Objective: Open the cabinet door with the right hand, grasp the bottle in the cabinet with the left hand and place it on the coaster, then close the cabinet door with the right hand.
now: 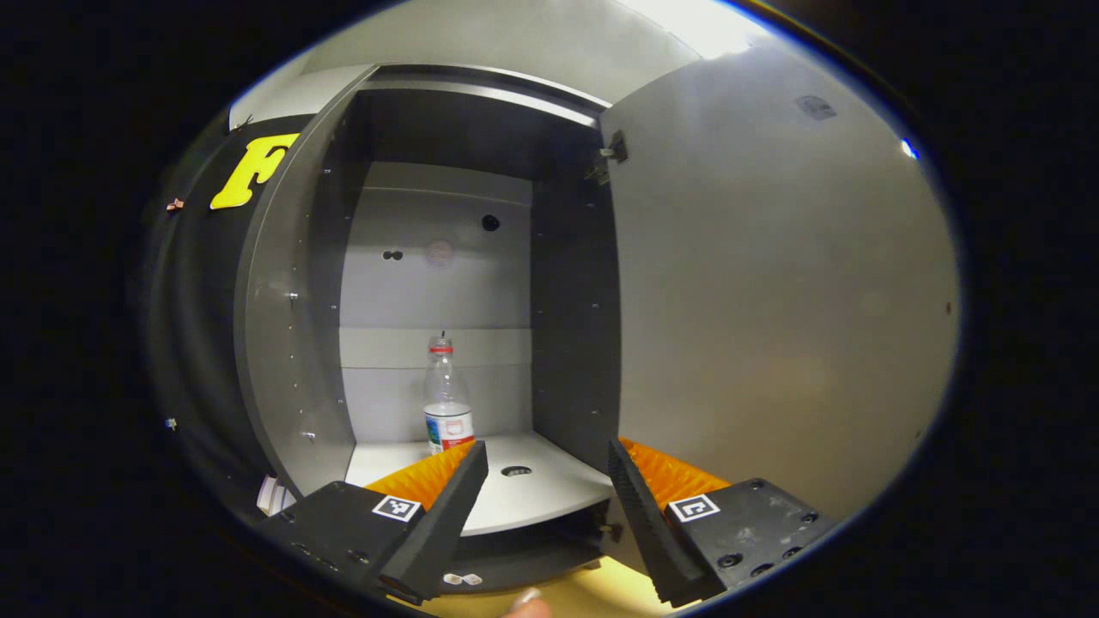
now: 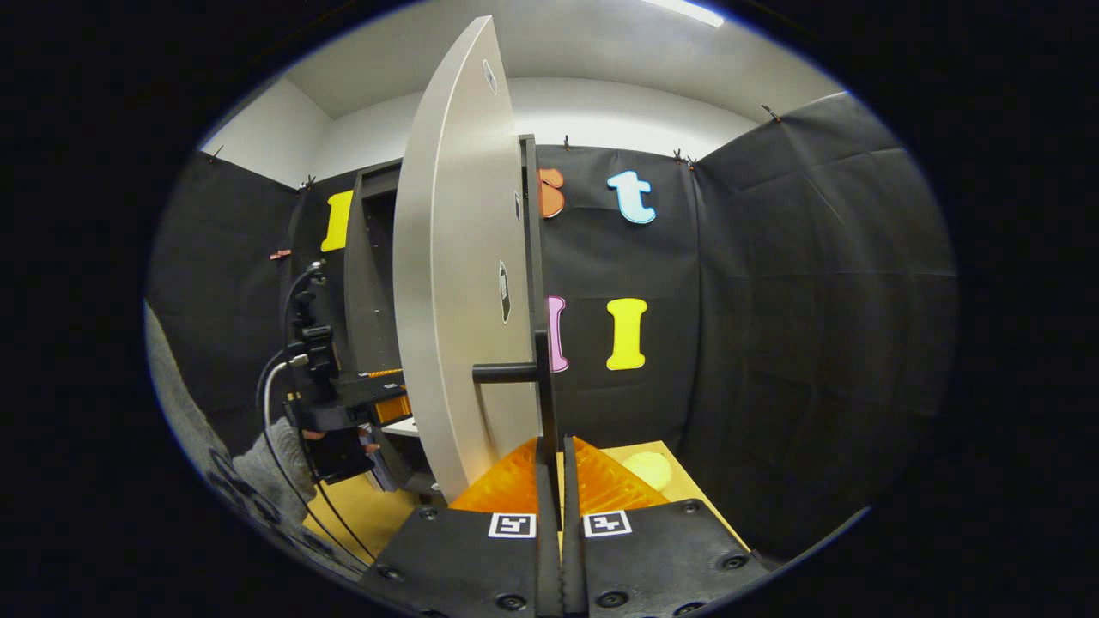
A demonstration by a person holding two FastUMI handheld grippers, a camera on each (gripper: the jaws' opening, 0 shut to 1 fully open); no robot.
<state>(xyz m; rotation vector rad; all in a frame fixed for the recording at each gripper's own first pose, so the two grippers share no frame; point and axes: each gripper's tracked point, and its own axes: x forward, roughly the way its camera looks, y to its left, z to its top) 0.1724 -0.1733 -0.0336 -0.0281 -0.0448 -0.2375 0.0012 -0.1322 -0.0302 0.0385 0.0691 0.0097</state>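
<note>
Black cloth walls the booth, and the grey cabinet (image 1: 300,283) stands against it with its door (image 1: 773,292) swung wide. So the opening part looks done, next up is the grab. The plastic bottle (image 1: 447,399) stands upright toward the back of the bottom shelf (image 1: 549,489), red cap on, nothing else near it. The left gripper (image 1: 548,506) sits just outside the shelf's front edge with jaws spread and empty, roughly lined up but a bit right of the bottle.

The right gripper (image 2: 549,463) has its jaws pressed nearly together around the door's dark handle (image 2: 519,372) edge, as far as I can tell. The round yellow coaster (image 2: 650,469) lies on the wooden table (image 2: 687,489), on the far side of the door.

What worries me: a light, mostly empty bottle tips easily, so one finger nudging it first could knock it over. Also, if the right side lets the door drift, it could swing into the left arm.
</note>
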